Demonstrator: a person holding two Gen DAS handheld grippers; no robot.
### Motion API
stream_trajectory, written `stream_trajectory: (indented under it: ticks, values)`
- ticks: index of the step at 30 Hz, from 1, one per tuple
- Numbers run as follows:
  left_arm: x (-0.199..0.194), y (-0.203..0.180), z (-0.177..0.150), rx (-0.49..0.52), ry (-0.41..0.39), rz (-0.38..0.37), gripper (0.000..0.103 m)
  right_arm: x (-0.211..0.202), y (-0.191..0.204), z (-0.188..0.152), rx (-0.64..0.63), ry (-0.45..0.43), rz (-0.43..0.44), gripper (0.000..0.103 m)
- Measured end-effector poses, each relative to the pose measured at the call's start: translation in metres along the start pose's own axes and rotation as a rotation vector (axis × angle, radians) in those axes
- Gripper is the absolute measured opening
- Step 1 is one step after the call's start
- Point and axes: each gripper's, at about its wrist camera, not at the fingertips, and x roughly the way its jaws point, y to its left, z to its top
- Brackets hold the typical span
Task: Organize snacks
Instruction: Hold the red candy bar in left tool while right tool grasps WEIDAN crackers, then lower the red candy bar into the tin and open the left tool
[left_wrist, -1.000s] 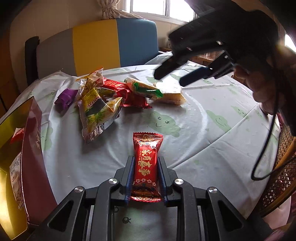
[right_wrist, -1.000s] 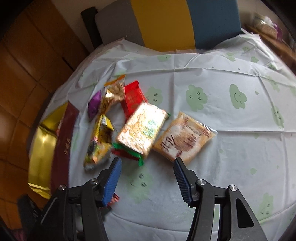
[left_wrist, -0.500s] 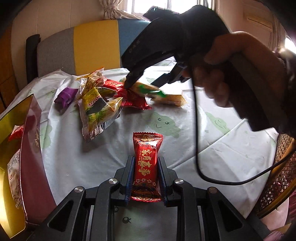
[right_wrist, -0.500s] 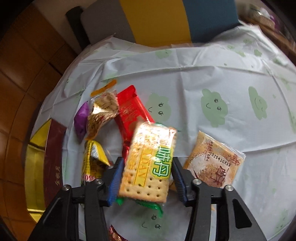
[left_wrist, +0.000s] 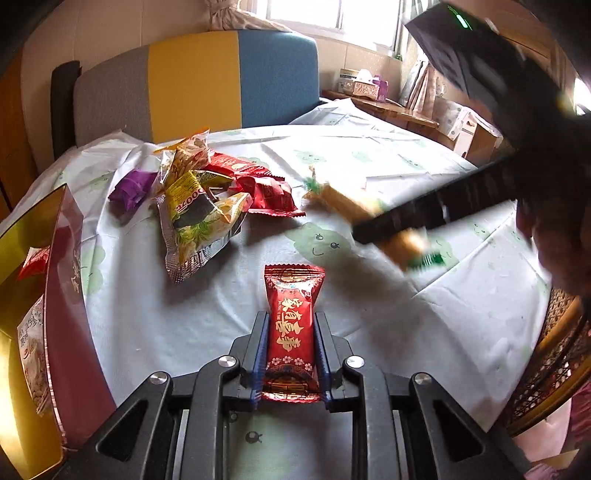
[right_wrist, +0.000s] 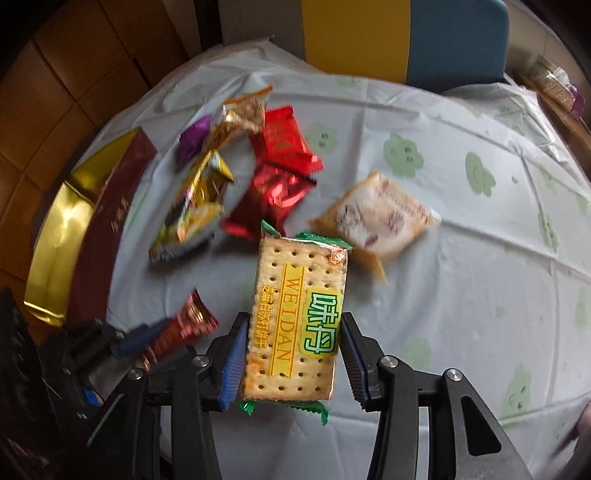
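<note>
My left gripper (left_wrist: 291, 318) is shut on a red packet with gold characters (left_wrist: 293, 291), held low over the tablecloth. My right gripper (right_wrist: 294, 322) is shut on a green-edged cracker packet (right_wrist: 299, 280), its pads pressing both long sides, and the packet hangs clear of the cloth. In the left wrist view that packet (left_wrist: 343, 201) shows blurred under the right gripper's black finger (left_wrist: 424, 210). A loose pile remains: yellow-green bags (right_wrist: 192, 206), red packets (right_wrist: 280, 162), a purple sweet (right_wrist: 192, 142) and a beige packet (right_wrist: 380, 218).
A gold-lined maroon box (left_wrist: 62, 295) stands open at the table's left edge with a few packets inside. A grey, yellow and blue chair back (left_wrist: 195, 81) is behind the round table (right_wrist: 461, 295). A wicker chair (left_wrist: 554, 369) sits at the right.
The right gripper dropped onto the cracker packet, closed on it and carried it off the pile toward the near side. The left gripper and its red packet stayed put.
</note>
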Motion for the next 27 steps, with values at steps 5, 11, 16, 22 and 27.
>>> stream_trajectory:
  ticks: [5, 11, 16, 22, 27]
  values:
    - [-0.032, 0.009, 0.007, -0.043, -0.038, -0.031, 0.022, 0.011, 0.017, -0.011, -0.097, 0.015, -0.068, 0.048]
    - [-0.085, 0.064, 0.029, -0.236, -0.121, -0.038, 0.022, 0.014, 0.014, -0.012, -0.089, 0.018, -0.062, 0.048]
    - [-0.097, 0.138, 0.038, -0.45, -0.1, 0.037, 0.022, 0.015, 0.014, -0.013, -0.095, 0.019, -0.069, 0.048]
    - [-0.076, 0.229, 0.038, -0.659, -0.006, 0.195, 0.022, 0.017, 0.017, -0.011, -0.101, 0.018, -0.074, 0.048]
    - [-0.046, 0.278, 0.037, -0.779, 0.021, 0.22, 0.023, 0.018, 0.018, -0.011, -0.099, 0.016, -0.074, 0.049]
